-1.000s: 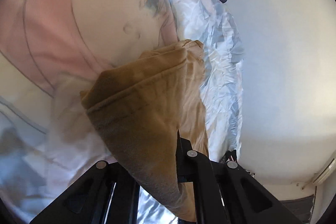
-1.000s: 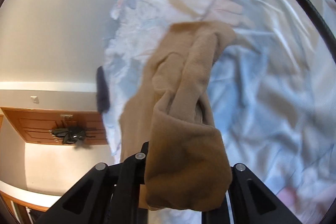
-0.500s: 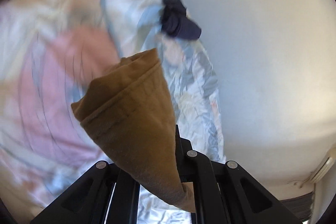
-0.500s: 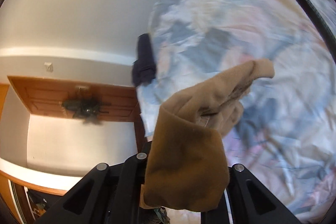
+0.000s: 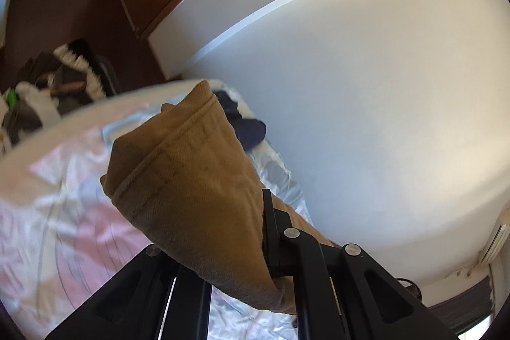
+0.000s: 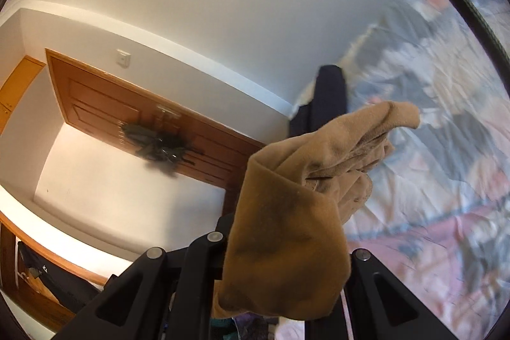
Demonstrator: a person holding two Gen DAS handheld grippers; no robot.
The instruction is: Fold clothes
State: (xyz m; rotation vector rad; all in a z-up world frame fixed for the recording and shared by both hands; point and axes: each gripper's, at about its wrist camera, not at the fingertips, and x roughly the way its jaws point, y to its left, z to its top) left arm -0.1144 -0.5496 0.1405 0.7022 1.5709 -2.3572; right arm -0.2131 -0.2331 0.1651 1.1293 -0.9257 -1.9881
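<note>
A tan garment (image 5: 194, 190) with a stitched hem is clamped in my left gripper (image 5: 255, 247), which is shut on it and holds it up above the bed. In the right wrist view another part of the tan garment (image 6: 293, 228) is bunched over my right gripper (image 6: 280, 273), which is shut on it; a loose end (image 6: 392, 113) points out towards the bed. The fingertips of both grippers are hidden by cloth.
The bed has a printed pink, white and blue sheet (image 5: 57, 212) (image 6: 446, 180). A dark navy garment (image 5: 248, 129) (image 6: 328, 97) lies at the bed's edge by the white wall. A wooden door (image 6: 127, 113) and a pile of clothes (image 5: 57, 88) stand beyond the bed.
Both grippers have tilted up and away from the bed with the tan garment, so the wall and door now fill much of both views. The garment hangs shorter from each gripper.
</note>
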